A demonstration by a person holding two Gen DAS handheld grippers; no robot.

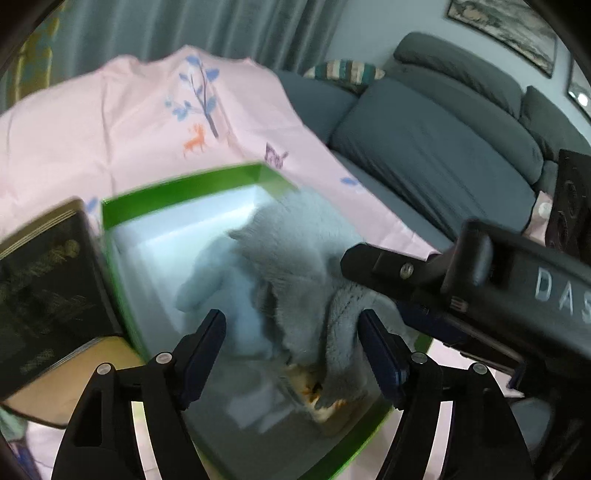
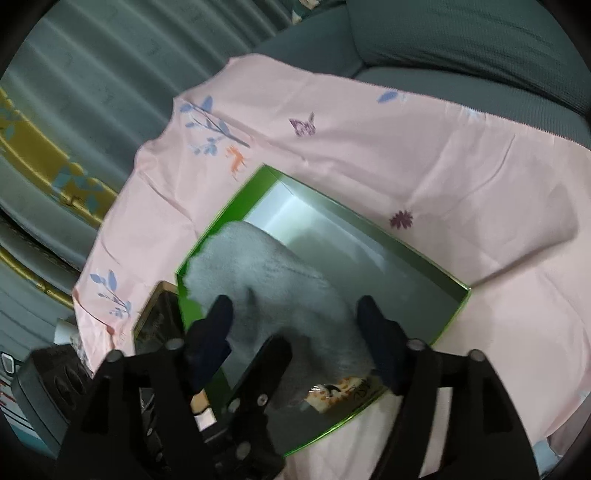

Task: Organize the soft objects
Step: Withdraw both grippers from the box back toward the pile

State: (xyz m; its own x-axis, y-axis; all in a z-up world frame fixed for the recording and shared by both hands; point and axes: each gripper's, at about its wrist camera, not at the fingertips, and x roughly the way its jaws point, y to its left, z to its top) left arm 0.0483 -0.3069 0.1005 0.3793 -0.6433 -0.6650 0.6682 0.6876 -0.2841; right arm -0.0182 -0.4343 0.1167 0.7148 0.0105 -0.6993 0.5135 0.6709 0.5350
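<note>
Clutter surrounds us: a dark book at left frame touches the green box on the pink sheet. Grey fleece lies inside over something orange, perhaps another cloth. Left tool and right tool hang spread, pinching nothing.

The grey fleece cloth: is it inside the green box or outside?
Inside: the grey fleece cloth lies bunched within the green box walls.

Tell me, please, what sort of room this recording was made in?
Most likely a home living room: a grey sofa with a striped cushion, long curtains behind, and a framed picture on the wall.
</note>
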